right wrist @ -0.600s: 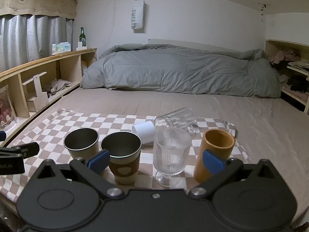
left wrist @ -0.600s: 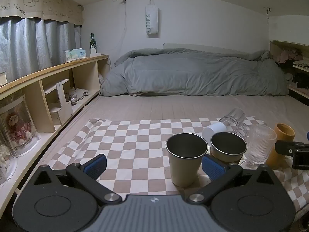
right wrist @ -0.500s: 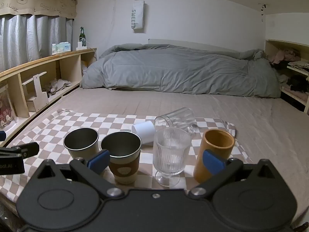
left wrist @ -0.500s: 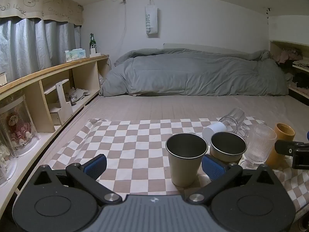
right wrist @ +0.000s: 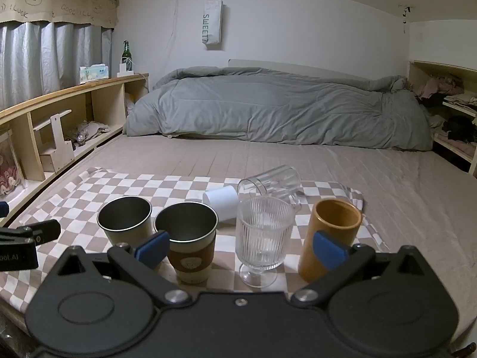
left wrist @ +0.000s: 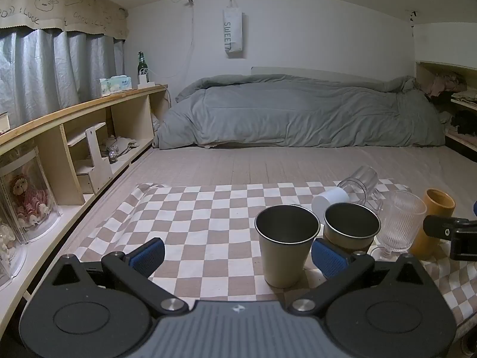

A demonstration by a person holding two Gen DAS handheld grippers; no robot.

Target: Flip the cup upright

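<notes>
Two cups lie on their sides at the back of the checkered cloth (right wrist: 89,191): a small white cup (right wrist: 222,201) and a clear glass mug (right wrist: 274,179); both also show in the left wrist view, the white cup (left wrist: 331,198) and the mug (left wrist: 359,183). Upright in front stand a steel cup (right wrist: 125,219), a steel cup with a brown sleeve (right wrist: 187,238), a ribbed stemmed glass (right wrist: 262,235) and an orange cup (right wrist: 331,235). My right gripper (right wrist: 240,246) is open and empty, just before the row. My left gripper (left wrist: 237,255) is open and empty, left of the steel cup (left wrist: 284,247).
The cloth lies on a bed with a grey duvet (right wrist: 268,113) at the far end. A wooden shelf unit (left wrist: 89,137) runs along the left side. Shelves (right wrist: 453,113) with clothes stand at the right.
</notes>
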